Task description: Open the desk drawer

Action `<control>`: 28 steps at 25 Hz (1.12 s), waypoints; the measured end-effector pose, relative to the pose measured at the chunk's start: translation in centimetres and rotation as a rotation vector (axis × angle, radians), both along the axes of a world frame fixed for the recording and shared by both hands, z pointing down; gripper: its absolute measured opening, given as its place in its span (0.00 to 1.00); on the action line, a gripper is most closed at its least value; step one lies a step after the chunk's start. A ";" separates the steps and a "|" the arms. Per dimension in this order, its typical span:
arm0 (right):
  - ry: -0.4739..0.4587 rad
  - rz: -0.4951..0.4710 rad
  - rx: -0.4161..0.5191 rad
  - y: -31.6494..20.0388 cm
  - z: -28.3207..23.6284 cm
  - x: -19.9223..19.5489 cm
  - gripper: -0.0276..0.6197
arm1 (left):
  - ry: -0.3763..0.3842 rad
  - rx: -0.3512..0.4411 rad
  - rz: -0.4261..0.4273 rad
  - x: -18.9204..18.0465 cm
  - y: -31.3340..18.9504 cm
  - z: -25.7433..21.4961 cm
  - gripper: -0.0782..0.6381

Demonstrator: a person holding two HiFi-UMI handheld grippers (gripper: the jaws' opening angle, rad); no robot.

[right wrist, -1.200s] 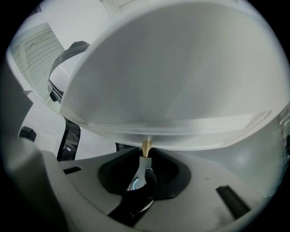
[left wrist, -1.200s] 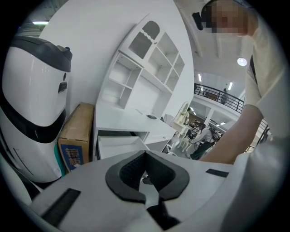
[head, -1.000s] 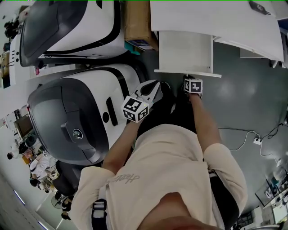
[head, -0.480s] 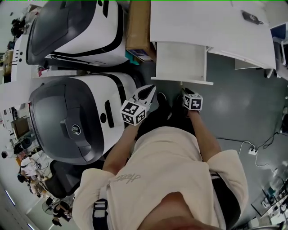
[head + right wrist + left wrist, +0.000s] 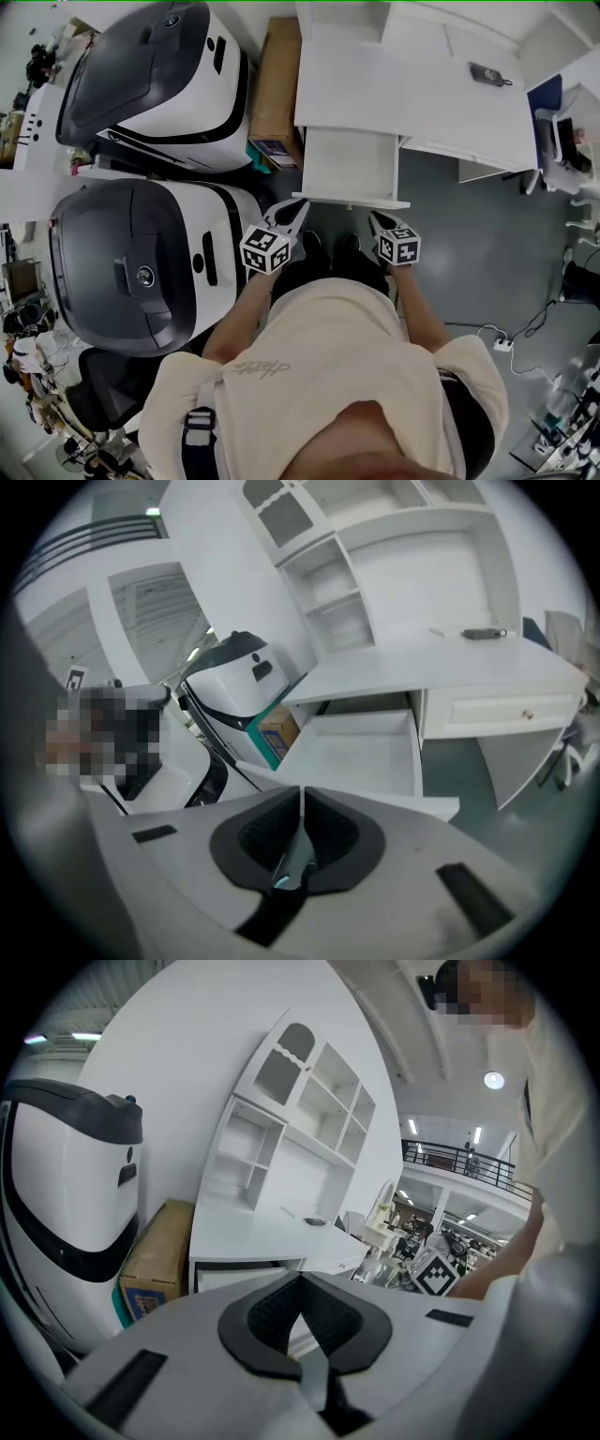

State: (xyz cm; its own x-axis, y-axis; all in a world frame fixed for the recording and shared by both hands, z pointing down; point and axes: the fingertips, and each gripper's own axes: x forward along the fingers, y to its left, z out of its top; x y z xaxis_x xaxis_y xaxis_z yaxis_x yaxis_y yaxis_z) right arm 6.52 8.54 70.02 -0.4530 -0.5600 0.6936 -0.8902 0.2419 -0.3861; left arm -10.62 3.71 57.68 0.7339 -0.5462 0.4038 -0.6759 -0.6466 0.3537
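Observation:
The white desk (image 5: 394, 89) has its drawer (image 5: 352, 169) pulled out, and the tray looks empty in the right gripper view (image 5: 361, 752). Both grippers hang in front of the drawer's front edge and touch nothing. My left gripper (image 5: 295, 208) is just left of the drawer's near corner, its jaws together (image 5: 300, 1283) with nothing in them. My right gripper (image 5: 377, 221) is off the drawer's right front corner. Its jaws have just been closing and now meet (image 5: 302, 794) with nothing between them.
Two large white and dark grey machines (image 5: 141, 75) (image 5: 131, 262) stand to the left, with a cardboard box (image 5: 274, 89) against the desk's left side. A small dark device (image 5: 489, 73) lies on the desktop. A cable and power strip (image 5: 502, 343) lie on the floor at right.
The right gripper has come away from the drawer's front edge and moved back towards the person. The left gripper has also drawn back a little. The drawer stays pulled out.

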 end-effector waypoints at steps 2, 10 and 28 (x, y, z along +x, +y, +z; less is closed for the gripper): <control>0.010 -0.023 0.055 -0.7 -2.2 0.5 0.04 | 0.001 0.008 0.003 0.4 -0.3 -0.4 0.11; 0.001 -0.059 0.239 -4.0 -11.0 1.7 0.04 | 0.006 0.054 0.008 1.9 -2.7 -4.5 0.11; -0.054 -0.085 0.626 -10.6 -30.6 3.1 0.03 | 0.023 0.402 0.090 5.3 -7.7 -20.1 0.11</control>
